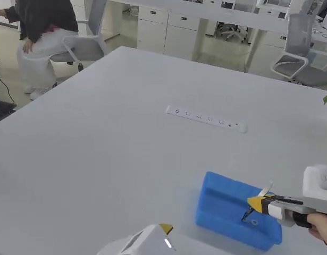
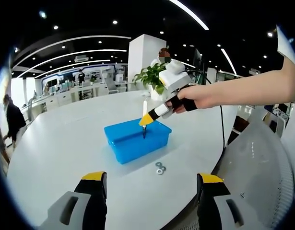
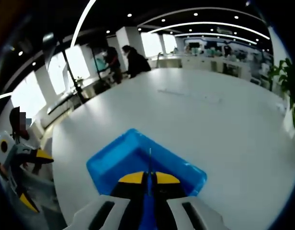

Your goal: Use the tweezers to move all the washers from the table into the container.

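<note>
A blue container (image 1: 227, 199) (image 2: 133, 139) (image 3: 133, 155) sits near the table's front edge. Over it, my right gripper (image 1: 257, 203) (image 2: 147, 119) (image 3: 148, 178) is shut on the tweezers (image 2: 144, 112) (image 3: 149, 160), whose tips point down into the container. One washer (image 1: 253, 222) lies on the container floor by the tips. Two washers (image 2: 160, 168) rest on the table just in front of the container. My left gripper (image 2: 152, 179) (image 1: 166, 229) hangs open and holds nothing, a short way from the container.
A white power strip (image 1: 206, 118) lies mid-table. Office chairs (image 1: 299, 58) stand past the far edge, and a person (image 1: 41, 32) sits at the back left. A potted plant (image 2: 152, 76) stands behind the container. The table edge (image 2: 219, 163) runs close by the washers.
</note>
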Demonstrator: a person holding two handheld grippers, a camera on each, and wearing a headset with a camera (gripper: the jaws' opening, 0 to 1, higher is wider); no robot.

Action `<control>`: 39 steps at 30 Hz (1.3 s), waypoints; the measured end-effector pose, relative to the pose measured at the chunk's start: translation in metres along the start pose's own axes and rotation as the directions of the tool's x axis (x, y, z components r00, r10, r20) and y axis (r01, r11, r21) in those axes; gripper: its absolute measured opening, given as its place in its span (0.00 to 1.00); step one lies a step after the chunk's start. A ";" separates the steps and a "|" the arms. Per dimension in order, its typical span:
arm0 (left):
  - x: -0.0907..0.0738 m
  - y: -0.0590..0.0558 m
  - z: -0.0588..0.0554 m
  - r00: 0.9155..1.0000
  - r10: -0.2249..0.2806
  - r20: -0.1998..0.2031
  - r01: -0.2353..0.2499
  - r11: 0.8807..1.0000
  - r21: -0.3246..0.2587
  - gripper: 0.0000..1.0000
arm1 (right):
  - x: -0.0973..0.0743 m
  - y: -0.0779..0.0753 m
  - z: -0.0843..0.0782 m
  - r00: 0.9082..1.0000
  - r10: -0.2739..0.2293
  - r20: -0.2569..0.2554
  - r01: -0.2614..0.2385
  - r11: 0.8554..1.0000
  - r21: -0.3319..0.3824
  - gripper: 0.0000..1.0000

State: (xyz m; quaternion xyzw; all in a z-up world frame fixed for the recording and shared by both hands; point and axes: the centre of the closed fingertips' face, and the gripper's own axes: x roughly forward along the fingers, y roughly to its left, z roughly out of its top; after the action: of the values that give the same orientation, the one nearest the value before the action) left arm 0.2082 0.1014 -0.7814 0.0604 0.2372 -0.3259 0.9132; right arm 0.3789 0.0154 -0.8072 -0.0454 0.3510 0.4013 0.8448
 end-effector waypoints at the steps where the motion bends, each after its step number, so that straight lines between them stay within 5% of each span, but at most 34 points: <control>1: 0.000 0.000 0.000 1.000 0.000 -0.001 0.000 1.000 0.001 0.77 | 0.001 -0.001 0.000 1.000 -0.007 0.002 0.007 1.000 -0.012 0.03; 9: -0.001 0.002 -0.001 1.000 0.008 -0.002 -0.008 1.000 0.002 0.77 | 0.002 0.000 0.002 1.000 -0.002 0.005 0.002 1.000 -0.029 0.04; 17: 0.000 0.002 -0.002 1.000 0.010 -0.008 -0.010 1.000 0.007 0.77 | -0.012 0.010 0.019 0.997 0.007 0.077 -0.004 0.999 -0.036 0.04; 30: 0.000 0.000 -0.003 1.000 0.003 -0.015 -0.003 1.000 0.009 0.77 | -0.051 0.066 0.036 0.977 0.098 0.191 -0.092 0.995 -0.040 0.04; 35: 0.001 -0.001 -0.004 1.000 -0.002 -0.020 0.002 1.000 0.014 0.76 | -0.055 0.092 0.024 0.972 0.136 0.190 -0.133 0.991 -0.029 0.04; 39: 0.001 -0.001 -0.004 1.000 -0.004 -0.025 0.004 1.000 0.017 0.76 | -0.052 0.100 0.005 0.976 0.130 0.174 -0.132 0.991 -0.002 0.04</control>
State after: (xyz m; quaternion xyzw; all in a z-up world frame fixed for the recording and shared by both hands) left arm 0.2063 0.1011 -0.7858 0.0720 0.2460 -0.3289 0.9089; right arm 0.2887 0.0508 -0.7499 0.0169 0.2801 0.4570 0.8441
